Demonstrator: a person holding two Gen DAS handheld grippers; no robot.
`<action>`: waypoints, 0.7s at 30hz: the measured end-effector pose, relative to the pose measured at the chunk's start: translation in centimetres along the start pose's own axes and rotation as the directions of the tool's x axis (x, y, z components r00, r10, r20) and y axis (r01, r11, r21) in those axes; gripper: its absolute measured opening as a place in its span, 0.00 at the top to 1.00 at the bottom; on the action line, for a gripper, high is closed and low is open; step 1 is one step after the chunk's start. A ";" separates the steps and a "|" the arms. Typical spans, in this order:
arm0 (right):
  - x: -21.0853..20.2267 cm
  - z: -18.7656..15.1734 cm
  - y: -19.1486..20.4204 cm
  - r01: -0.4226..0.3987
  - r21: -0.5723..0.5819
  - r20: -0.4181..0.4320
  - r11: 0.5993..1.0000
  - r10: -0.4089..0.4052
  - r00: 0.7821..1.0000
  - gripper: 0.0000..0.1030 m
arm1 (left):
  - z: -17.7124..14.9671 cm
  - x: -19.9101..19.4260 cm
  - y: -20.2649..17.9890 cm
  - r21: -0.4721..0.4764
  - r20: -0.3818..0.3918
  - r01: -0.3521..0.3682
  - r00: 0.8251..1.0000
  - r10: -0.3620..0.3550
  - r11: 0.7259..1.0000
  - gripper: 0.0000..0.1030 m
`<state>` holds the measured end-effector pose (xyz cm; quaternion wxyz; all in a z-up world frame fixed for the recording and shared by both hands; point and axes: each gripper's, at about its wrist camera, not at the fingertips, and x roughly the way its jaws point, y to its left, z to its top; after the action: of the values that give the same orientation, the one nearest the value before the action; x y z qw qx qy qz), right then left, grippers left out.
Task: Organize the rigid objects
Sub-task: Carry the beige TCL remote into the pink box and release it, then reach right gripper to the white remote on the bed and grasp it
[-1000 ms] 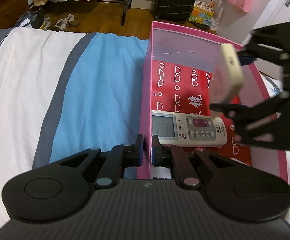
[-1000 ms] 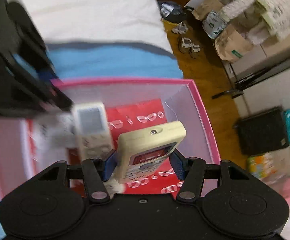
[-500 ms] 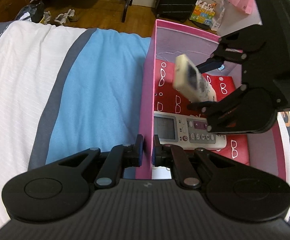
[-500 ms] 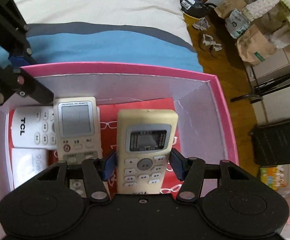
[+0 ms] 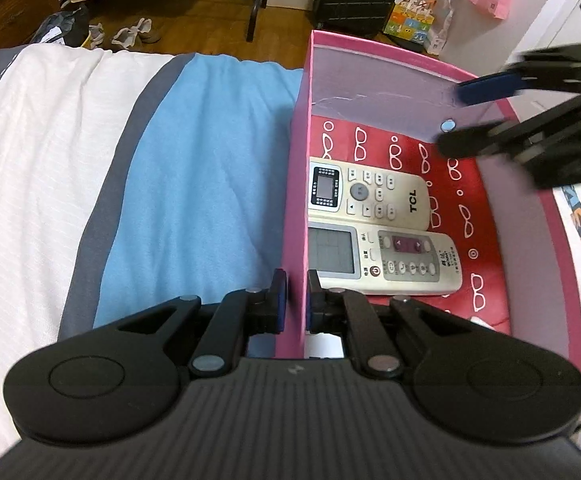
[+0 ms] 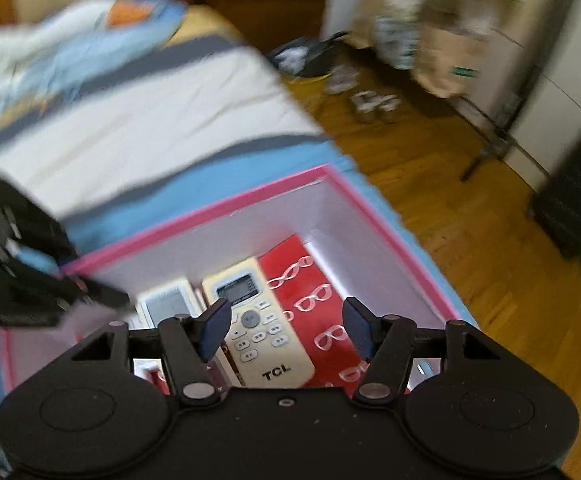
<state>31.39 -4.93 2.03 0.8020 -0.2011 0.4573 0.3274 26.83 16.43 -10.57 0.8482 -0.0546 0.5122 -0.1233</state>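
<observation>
the near wall of a pink cardboard box with a red, glasses-patterned floor is pinched between the two fingers of the left gripper, one finger outside the wall and one inside. the box is set on a bed cover striped in white, grey and blue.

inside the box, a cream tcl remote control with a small dark-framed screen is laid flat on the red floor, its screen end against the gripped wall. just beside it, on the side nearer the left gripper, a white remote control with a large grey screen is laid parallel; whether the two touch cannot be told.

the right gripper is held above the box with its jaws spread wide and nothing between them; the cream tcl remote is seen below the gap, lying in the box. the right wrist view is blurred.

a wooden floor is seen beyond the bed.
</observation>
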 end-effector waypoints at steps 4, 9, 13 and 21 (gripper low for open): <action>-3.3 -2.3 -2.2 0.025 0.201 0.034 0.979 -0.033 0.999 0.34 | 0.2 -0.1 0.0 -0.021 -0.010 0.003 1.000 -0.003 1.000 0.94; -6.9 -7.5 -5.5 -0.060 0.466 0.088 0.883 0.021 0.996 0.34 | 0.1 -0.2 -0.2 -0.017 -0.007 -0.008 1.000 0.008 1.000 0.94; -8.0 -11.9 -7.2 -0.083 0.605 0.095 0.792 0.032 0.995 0.34 | 0.2 0.0 -0.1 -0.026 -0.012 -0.011 1.000 0.010 1.000 0.94; -5.9 -20.1 -10.6 -0.030 0.842 0.019 0.538 0.026 0.999 0.34 | 0.1 -0.4 -0.3 -0.040 -0.011 -0.026 1.000 0.025 0.999 0.94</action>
<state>24.60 -26.90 -2.69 0.7956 0.2168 0.5599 0.0805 26.73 16.23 -10.06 0.8456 -0.0646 0.5198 -0.1024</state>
